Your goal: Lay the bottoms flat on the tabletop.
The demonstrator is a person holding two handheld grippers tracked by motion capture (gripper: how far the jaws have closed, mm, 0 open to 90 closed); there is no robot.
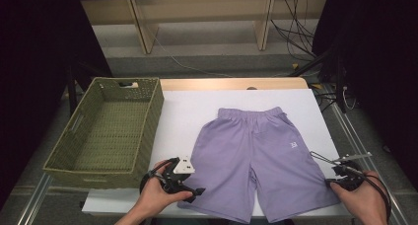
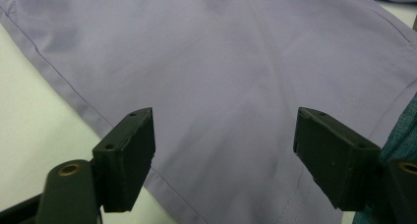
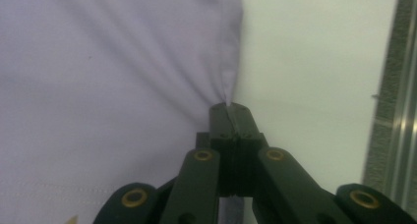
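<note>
High view: lilac shorts (image 1: 256, 156) flat right of basket (image 1: 106, 131), legs toward the person; right gripper (image 3: 231, 111) pinched shut on outer leg edge, left gripper (image 2: 223, 150) wide open, hem directly ahead between jaws.

- high view: overhead from the person's side, looking forward and down at the table (image 1: 197, 106)
- both gripper views: super close, sharing the purple shorts (image 2: 236, 62)
</note>
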